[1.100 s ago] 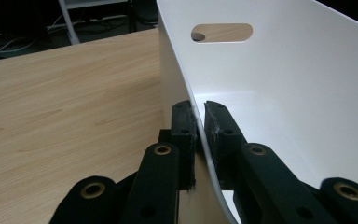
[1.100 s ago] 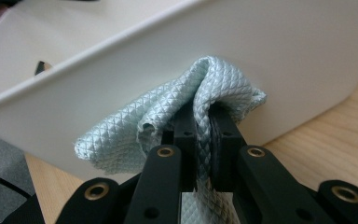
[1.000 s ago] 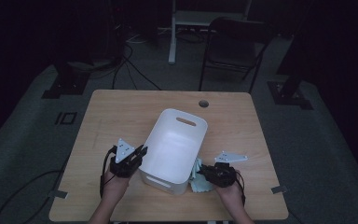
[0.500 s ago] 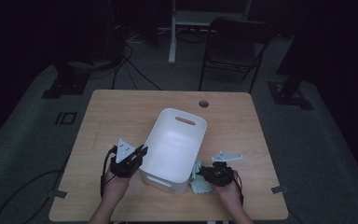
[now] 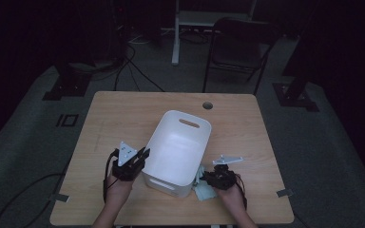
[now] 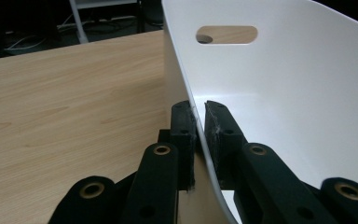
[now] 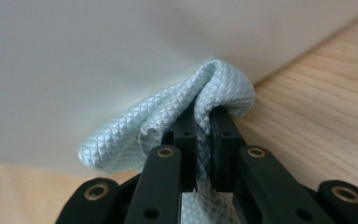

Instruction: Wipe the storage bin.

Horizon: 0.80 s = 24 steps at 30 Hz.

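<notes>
My left gripper (image 5: 141,155) pinches the white bin's (image 5: 180,147) rim at its 8 o'clock edge while my right gripper (image 5: 208,176) clamps the pale blue cloth (image 7: 177,116) against the bin's 4 o'clock wall, so next I'd judge lifting the cloth over the rim

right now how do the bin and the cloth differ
The bin is white, smooth and rigid, standing upright on the table; the cloth is pale blue, quilted-textured and limp, bunched against the bin's outer wall. The bin is far larger than the cloth. Both are pinched: the bin's rim by the left gripper, the cloth by the right gripper.
</notes>
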### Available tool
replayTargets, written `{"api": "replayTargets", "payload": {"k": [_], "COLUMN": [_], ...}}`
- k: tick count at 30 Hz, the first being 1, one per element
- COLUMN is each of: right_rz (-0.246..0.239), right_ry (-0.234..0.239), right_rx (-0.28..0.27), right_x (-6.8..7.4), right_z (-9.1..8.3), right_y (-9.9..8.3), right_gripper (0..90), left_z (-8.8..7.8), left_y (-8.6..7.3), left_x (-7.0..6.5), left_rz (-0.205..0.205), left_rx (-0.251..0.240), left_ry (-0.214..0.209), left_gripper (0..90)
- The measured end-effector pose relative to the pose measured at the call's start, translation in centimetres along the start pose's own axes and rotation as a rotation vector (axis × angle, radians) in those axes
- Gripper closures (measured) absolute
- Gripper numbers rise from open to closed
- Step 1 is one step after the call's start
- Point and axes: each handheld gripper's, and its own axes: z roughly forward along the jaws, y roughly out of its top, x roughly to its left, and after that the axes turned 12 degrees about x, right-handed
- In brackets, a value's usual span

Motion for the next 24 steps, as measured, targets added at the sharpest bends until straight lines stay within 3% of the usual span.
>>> {"api": "replayTargets", "payload": {"k": [2, 3, 7, 12, 14, 17, 24], "right_rz": [-0.007, -0.007, -0.073, -0.127, -0.14, -0.167, -0.12], "right_ry": [0.045, 0.045, 0.085, 0.134, 0.142, 0.078, 0.073], "right_rx": [-0.036, -0.036, -0.141, -0.231, -0.246, -0.239, -0.217], "right_x": [0.7, 0.7, 3.2, 5.2, 5.9, 7.0, 6.6], "right_z": [-1.3, -1.3, -5.0, -7.7, -8.0, -7.4, -5.9], "right_y": [-0.2, -0.2, -0.9, -1.3, -1.1, -0.9, -1.2], "right_gripper": [83.7, 83.7, 83.7, 83.6, 83.6, 83.3, 83.4], "left_z": [0.0, 0.0, 0.0, 0.0, 0.0, 0.0, 0.0], "left_y": [0.0, 0.0, 0.0, 0.0, 0.0, 0.0, 0.0], "left_x": [0.0, 0.0, -0.2, -0.2, -0.2, -0.2, -0.2], "left_rz": [-0.004, -0.004, -0.001, -0.005, -0.006, -0.006, 0.007], "left_rx": [-0.001, -0.001, 0.0, 0.001, 0.0, 0.0, 0.001], "left_ry": [0.002, 0.002, 0.007, 0.011, 0.011, 0.01, -0.009], "left_gripper": [82.7, 82.9, 83.0, 83.0, 83.0, 83.1, 83.4]}}
